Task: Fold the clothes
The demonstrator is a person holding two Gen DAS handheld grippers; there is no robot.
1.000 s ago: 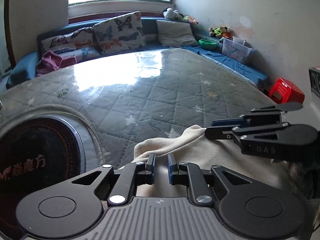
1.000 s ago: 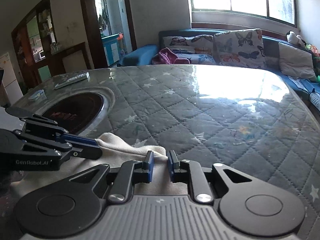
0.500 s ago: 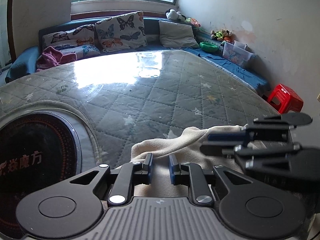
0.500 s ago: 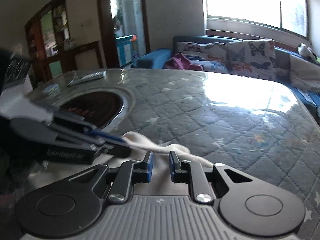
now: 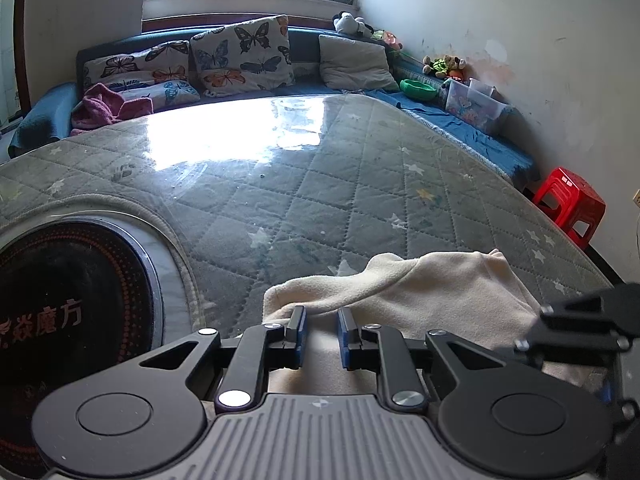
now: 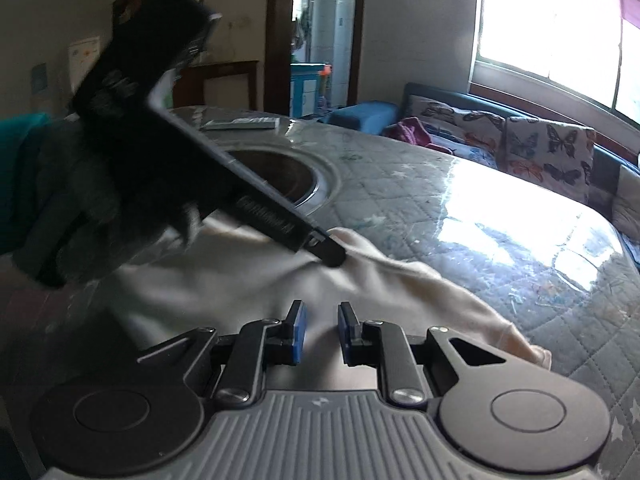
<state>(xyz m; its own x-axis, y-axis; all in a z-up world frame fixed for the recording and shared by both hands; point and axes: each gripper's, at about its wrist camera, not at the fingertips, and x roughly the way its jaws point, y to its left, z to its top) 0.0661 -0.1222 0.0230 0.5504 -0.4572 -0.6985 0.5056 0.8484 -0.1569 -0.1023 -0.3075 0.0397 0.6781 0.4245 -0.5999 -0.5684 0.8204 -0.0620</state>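
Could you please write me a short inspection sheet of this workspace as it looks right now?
Surface: quilted star-pattern table cover under glossy clear sheet; round dark cooktop set in.
Job's things: cream garment rumpled at near edge.
Clutter: remote control at far side.
Grippers: left gripper and right gripper each pinch cream fabric, jaws nearly closed.
Cables: nothing seen.
Surroundings: sofa with butterfly cushions, red stool, window, doorway.

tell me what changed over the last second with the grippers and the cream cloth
The right gripper swung out to the side and rolled, drawing the cream garment wider across the quilted table. The left gripper stayed put. Both kept their narrow grip on the fabric; nothing was let go.
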